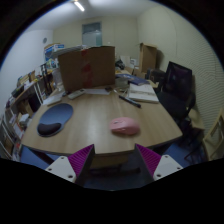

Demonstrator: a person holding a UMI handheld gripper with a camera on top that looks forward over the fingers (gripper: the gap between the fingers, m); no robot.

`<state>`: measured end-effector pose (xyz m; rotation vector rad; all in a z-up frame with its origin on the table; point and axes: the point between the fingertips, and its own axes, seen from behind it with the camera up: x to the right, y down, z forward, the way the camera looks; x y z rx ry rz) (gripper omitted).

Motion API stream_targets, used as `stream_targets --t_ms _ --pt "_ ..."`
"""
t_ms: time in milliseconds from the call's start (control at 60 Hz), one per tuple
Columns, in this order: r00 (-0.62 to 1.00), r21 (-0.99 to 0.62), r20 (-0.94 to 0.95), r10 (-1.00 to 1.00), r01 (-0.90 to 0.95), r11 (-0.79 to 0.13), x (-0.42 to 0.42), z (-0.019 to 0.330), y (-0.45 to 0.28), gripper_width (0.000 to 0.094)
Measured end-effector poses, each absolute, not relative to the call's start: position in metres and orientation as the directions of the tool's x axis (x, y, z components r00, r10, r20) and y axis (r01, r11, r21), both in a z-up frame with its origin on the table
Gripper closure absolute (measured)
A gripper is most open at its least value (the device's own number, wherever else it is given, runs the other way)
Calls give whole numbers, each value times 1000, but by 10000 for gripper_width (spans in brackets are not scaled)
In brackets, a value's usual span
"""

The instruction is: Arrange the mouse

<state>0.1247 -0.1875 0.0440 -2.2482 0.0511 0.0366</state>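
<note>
While the gripper (112, 160) hangs low at the near edge of the table (95, 125), its two fingers are spread wide apart and hold nothing. Start at the left. At about ten o'clock from the fingers sits a dark round mouse pad (56, 115), and a small dark lump rests on its near edge; it is too dim to tell what that lump is. Past the pad, at about eleven o'clock, a big cardboard box (87, 68) stands up on the far side of the table. Right in front, close to twelve o'clock and just ahead of the fingers, lies the pink mouse (125, 126). It sits flat on the bare wood, well apart from the dark pad. Farther off, at about one o'clock, there is a stack of papers (143, 94), and a black chair (178, 88) waits at about two o'clock. I think the job now is to reach the mouse and pick it up. To do that well, the gripper should go straight ahead and drop down so one finger lands on each side of the mouse. Then squeeze softly on its sides, because a mouse is smooth and round and could slip out. Going too low could bump the table.
</note>
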Motion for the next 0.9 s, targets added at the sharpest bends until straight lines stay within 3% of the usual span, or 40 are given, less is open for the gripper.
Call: stream_targets --t_ms 333,783,850,900 --pt "995 -791 -2 99 59 -609 195 -16 -101 105" --pt "998 -837 -23 56 11 -547 192 -15 8 126" --pt "1000 -841 -18 12 -9 -541 195 -15 15 420" --pt "999 -843 -34 -28 -43 -536 197 -16 16 437"
